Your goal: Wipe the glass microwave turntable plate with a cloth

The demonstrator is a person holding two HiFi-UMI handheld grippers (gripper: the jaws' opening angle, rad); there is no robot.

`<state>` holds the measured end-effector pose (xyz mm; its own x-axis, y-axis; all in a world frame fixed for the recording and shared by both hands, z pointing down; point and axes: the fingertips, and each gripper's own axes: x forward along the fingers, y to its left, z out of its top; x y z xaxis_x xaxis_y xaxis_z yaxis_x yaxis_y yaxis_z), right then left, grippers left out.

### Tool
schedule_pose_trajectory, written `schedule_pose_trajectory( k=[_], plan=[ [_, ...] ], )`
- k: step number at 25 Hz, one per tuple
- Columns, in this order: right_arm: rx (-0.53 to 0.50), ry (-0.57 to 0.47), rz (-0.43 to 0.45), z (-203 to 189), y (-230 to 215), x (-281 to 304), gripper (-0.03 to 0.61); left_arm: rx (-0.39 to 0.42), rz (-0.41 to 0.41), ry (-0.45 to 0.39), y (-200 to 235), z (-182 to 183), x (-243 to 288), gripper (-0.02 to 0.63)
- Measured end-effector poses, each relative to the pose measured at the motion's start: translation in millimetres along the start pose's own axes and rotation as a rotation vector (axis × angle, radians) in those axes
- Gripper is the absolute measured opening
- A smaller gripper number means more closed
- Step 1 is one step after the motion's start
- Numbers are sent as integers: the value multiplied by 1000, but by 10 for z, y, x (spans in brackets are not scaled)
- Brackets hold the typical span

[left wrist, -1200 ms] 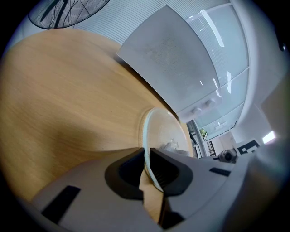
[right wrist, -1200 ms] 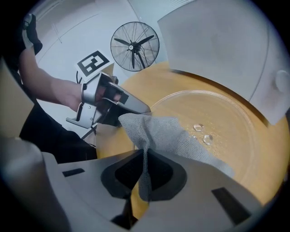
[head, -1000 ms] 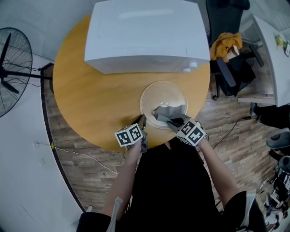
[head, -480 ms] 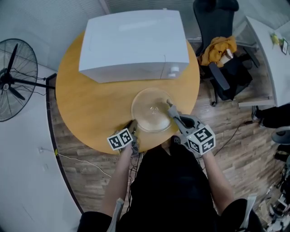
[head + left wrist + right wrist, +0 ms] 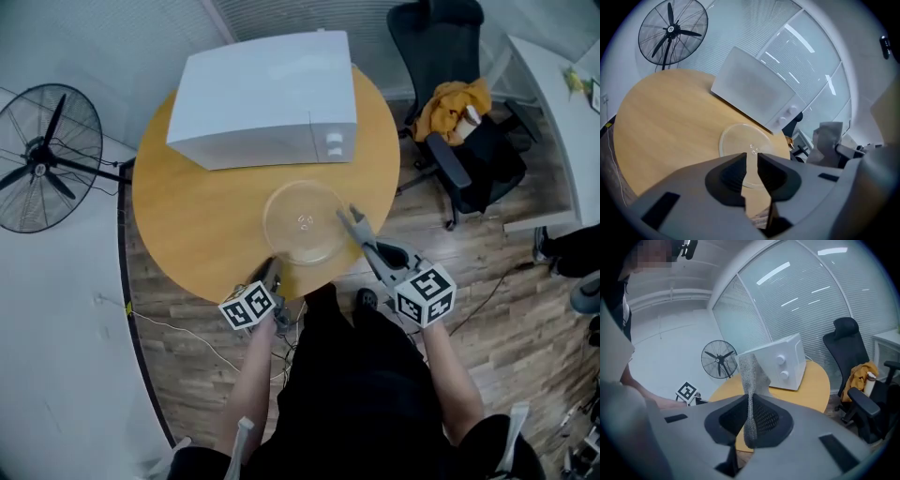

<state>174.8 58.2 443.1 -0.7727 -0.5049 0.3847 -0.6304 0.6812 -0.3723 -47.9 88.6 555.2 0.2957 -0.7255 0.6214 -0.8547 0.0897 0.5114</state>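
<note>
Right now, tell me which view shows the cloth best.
The right gripper view: the cloth stands close up, pinched in the jaws of the right hand-held gripper. The left gripper view shows it small at the right; the head view barely shows it.

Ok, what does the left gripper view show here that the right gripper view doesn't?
Only the left gripper view: the glass plate lying bare on the table, and the left gripper, its jaws opening with nothing between them. Only the right gripper view: a close look at the right gripper pinching the grey cloth, which stands up above the jaws. Both: the white microwave, the fan and the round wooden table.
</note>
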Motion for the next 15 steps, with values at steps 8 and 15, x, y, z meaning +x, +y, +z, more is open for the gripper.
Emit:
schedule_pose_trajectory(
  k=[8,15],
  plan=[
    [6,-132,93,200,83,-631,26,103,-33,-143,-837,-110,-526,15],
    [-39,-225,120,527,253,-982,26,285,-26,-306,-1406,178,-1089,4]
  ],
)
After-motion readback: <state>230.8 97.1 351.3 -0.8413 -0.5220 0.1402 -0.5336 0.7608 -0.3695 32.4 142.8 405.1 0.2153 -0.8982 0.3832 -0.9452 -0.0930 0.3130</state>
